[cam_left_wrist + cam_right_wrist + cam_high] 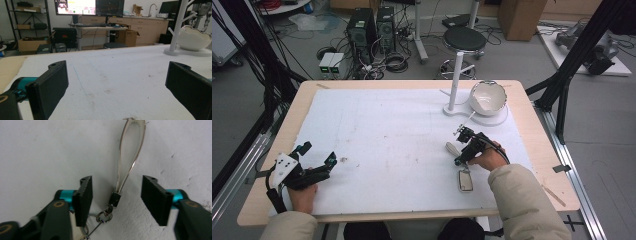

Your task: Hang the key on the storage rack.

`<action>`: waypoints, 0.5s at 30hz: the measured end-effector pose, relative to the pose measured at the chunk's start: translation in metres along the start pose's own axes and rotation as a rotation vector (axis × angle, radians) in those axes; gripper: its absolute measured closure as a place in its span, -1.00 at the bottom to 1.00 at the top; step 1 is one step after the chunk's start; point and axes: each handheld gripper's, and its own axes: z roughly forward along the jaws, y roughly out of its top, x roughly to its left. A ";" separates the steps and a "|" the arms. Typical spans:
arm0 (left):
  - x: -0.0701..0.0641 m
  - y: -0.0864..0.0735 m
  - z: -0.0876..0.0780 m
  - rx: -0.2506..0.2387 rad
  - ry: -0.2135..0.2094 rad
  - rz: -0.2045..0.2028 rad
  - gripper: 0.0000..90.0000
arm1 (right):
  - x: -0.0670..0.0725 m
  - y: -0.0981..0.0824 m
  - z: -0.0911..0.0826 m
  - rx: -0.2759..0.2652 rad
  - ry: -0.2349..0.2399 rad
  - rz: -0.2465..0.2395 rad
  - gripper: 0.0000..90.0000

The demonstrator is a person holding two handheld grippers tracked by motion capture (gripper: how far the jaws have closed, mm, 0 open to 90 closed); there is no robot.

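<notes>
Your right gripper [116, 200] points down at the keyring [130, 147] lying on the counter [387, 135], fingers [85, 197] half open either side of its clasp, not touching; your left gripper [117, 85] rests wide open, empty

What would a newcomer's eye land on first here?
Probably the right tongs, straddling a keychain on the white mat: its metal loop lies between the jaws, untouched. Next, the white egg-shaped bowl beside a white stand at the mat's far right corner. The left tongs rest open near the left edge.
</notes>
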 end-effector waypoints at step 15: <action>0.000 0.000 0.000 0.000 0.001 -0.001 -0.89 | -0.002 -0.002 -0.001 0.037 0.000 0.026 0.61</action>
